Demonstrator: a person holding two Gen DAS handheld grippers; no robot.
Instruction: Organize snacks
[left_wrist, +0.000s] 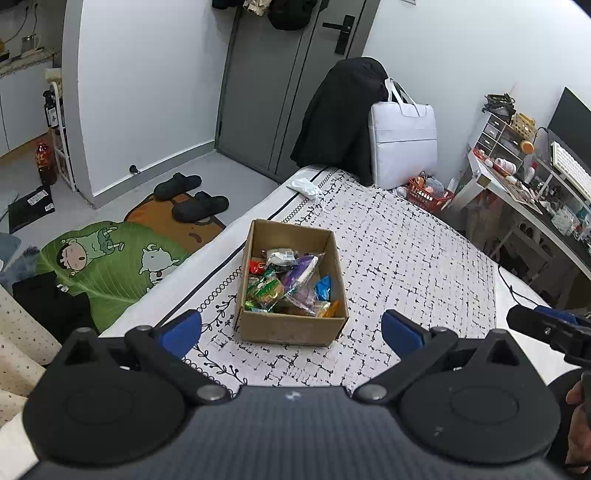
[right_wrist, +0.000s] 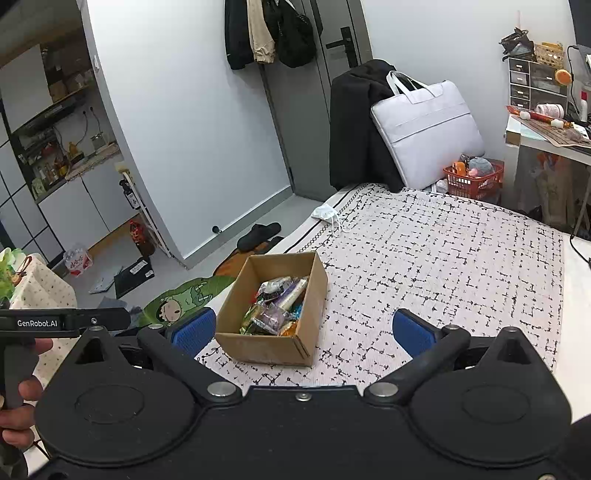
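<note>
An open cardboard box sits on the patterned bed cover, filled with several wrapped snacks. It also shows in the right wrist view, with the snacks inside. My left gripper is open and empty, held above the bed just in front of the box. My right gripper is open and empty, a little to the right of the box and nearer than it. The right gripper's body shows at the right edge of the left wrist view.
A white face mask lies at the bed's far left edge. A black coat on a chair and a white bag stand at the bed's far end. A cluttered desk is at the right. Slippers and a cartoon mat lie on the floor at left.
</note>
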